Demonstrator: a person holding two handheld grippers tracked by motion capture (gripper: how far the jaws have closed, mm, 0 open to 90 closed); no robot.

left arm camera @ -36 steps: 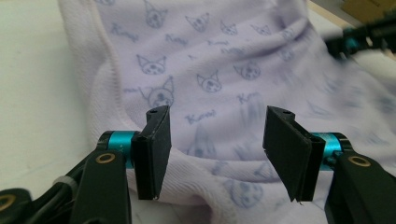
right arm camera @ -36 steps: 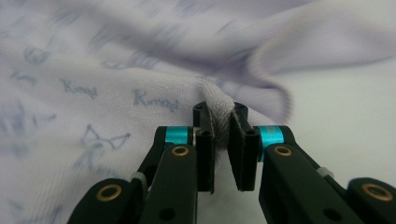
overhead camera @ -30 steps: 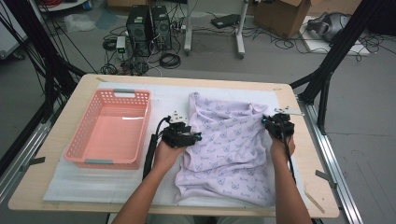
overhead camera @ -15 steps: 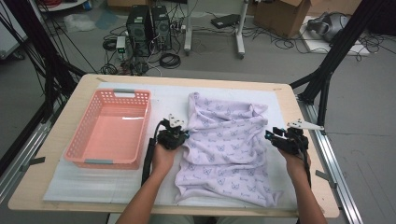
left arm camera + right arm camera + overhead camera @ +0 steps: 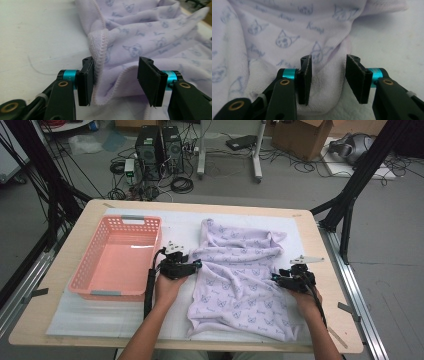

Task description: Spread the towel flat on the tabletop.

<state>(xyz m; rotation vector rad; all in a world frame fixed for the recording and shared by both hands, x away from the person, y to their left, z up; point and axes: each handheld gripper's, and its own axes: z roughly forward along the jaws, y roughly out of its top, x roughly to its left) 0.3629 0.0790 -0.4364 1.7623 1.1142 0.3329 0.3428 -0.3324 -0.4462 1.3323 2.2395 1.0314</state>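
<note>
We've got the pink basket (image 5: 116,255) far left. Beside it our left gripper (image 5: 196,265) has just sprung apart, the lavender garment (image 5: 240,280)'s left hem loose between its jaws. The garment lies lengthwise away from us, mid-table. Our right gripper (image 5: 276,278), parted, straddles the right edge fold unpinched, both hands low.

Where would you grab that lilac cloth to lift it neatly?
Judging by its shape, take the lilac cloth at its stitched side hems, coming in level from each side. There the edge folds up off the table, so it probably slips easily between jaws.
</note>
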